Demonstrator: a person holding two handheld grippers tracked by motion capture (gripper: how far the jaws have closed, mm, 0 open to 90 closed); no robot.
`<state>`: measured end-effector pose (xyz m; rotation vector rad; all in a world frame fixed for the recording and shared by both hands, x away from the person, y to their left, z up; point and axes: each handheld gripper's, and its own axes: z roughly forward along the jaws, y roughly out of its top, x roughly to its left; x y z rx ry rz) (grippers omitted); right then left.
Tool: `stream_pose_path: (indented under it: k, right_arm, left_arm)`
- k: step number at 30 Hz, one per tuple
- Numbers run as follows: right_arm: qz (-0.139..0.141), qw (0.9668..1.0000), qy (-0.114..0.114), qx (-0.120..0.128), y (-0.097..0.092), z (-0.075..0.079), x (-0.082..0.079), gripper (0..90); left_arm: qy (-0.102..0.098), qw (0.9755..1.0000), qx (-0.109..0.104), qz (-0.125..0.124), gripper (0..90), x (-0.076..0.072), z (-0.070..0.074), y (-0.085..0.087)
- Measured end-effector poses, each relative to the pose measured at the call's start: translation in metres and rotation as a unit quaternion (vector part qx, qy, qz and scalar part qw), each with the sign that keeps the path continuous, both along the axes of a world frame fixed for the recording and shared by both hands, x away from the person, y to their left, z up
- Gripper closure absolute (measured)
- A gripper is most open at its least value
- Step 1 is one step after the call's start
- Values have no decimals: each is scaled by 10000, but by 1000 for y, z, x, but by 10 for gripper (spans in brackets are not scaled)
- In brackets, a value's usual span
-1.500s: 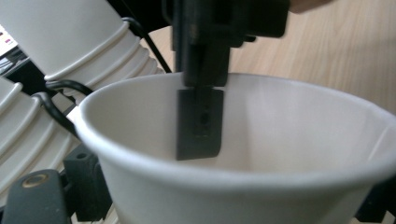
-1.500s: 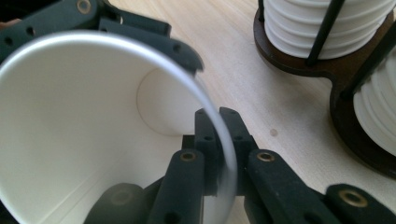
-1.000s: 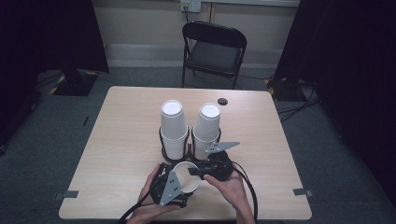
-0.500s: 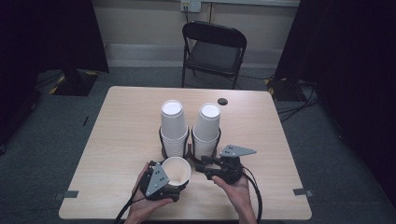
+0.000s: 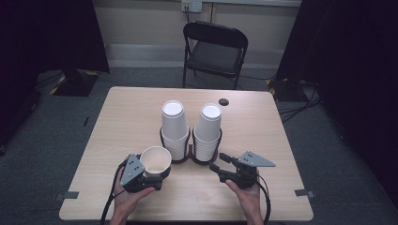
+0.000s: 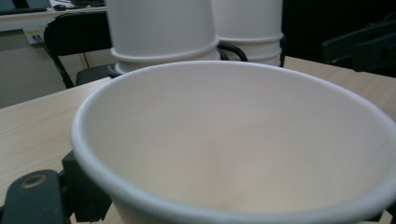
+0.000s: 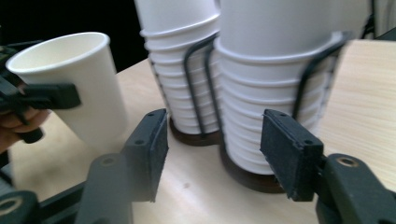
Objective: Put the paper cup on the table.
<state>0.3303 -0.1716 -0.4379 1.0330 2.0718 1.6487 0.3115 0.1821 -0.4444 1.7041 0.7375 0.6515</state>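
The left tongs (image 5: 157,176) are gripping a single white paper cup (image 5: 155,161) by its wall, mouth up and tilted a little, just in front of the left-hand stack. In the left gripper view the cup's open rim (image 6: 233,140) is looming close; one black jaw is showing at the lower left, and how the far jaw is sitting on the cup is hard to make out there. In the right gripper view the cup (image 7: 79,88) is showing with a black pad pressing on its side.

The right tongs (image 5: 219,162) are standing open with nothing between the jaws — they have just been widening — and are pointing at the right-hand stack from close by, apart from it. Their two black pads (image 7: 152,144) are framing that stack's base.

Two stacks of white paper cups are standing upright side by side near the middle of the worktop (image 5: 117,122), the left stack (image 5: 173,129) and the right stack (image 5: 208,131), each sitting in a black wire holder (image 5: 190,154) on a dark round base.

Beyond them a small dark round object (image 5: 224,101) is lying on the worktop, and a black folding chair (image 5: 213,49) is standing behind the far edge.
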Motion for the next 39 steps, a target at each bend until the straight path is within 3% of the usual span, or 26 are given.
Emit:
stream_pose_path:
  k: [7, 10, 13, 18, 21, 26, 30, 33, 35, 39]
  right_arm:
    - [-457, 9989, -80, -31, -14, -12, -3, 327]
    - [-683, 9976, 137, 2, -20, -19, -1, 319]
    - [-859, 9962, 145, 7, -24, -24, -1, 284]
    - [-921, 9957, 75, 35, -28, -31, -2, 199]
    - [-1026, 9947, 67, -72, -28, -35, -1, 194]
    - [-1215, 9925, -95, -86, -30, -41, 2, 196]
    - [-1118, 9932, -295, -136, -28, -45, -3, 177]
    - [-1146, 9923, -462, -117, -26, -51, -4, 156]
    - [-1188, 9916, -506, -100, -26, -54, -5, 155]
    - [-1256, 9904, -574, -54, -26, -57, -6, 149]
  left_arm:
    - [-93, 9996, -192, 172, 113, 7, 8, 15]
    - [-75, 9996, -231, 113, 114, 11, 11, 20]
    - [-80, 9994, -281, 169, 114, 13, 12, 25]
    - [-18, 9987, -353, 357, 113, 20, 13, 33]
    - [52, 9979, -405, 496, 113, 26, 13, 37]
    - [110, 9968, -450, 657, 112, 39, 14, 44]
    - [83, 9964, -487, 693, 111, 48, 16, 47]
    - [41, 9952, -451, 866, 111, 56, 20, 48]
    - [80, 9949, -577, 825, 111, 62, 21, 50]
    - [101, 9943, -557, 898, 110, 76, 22, 54]
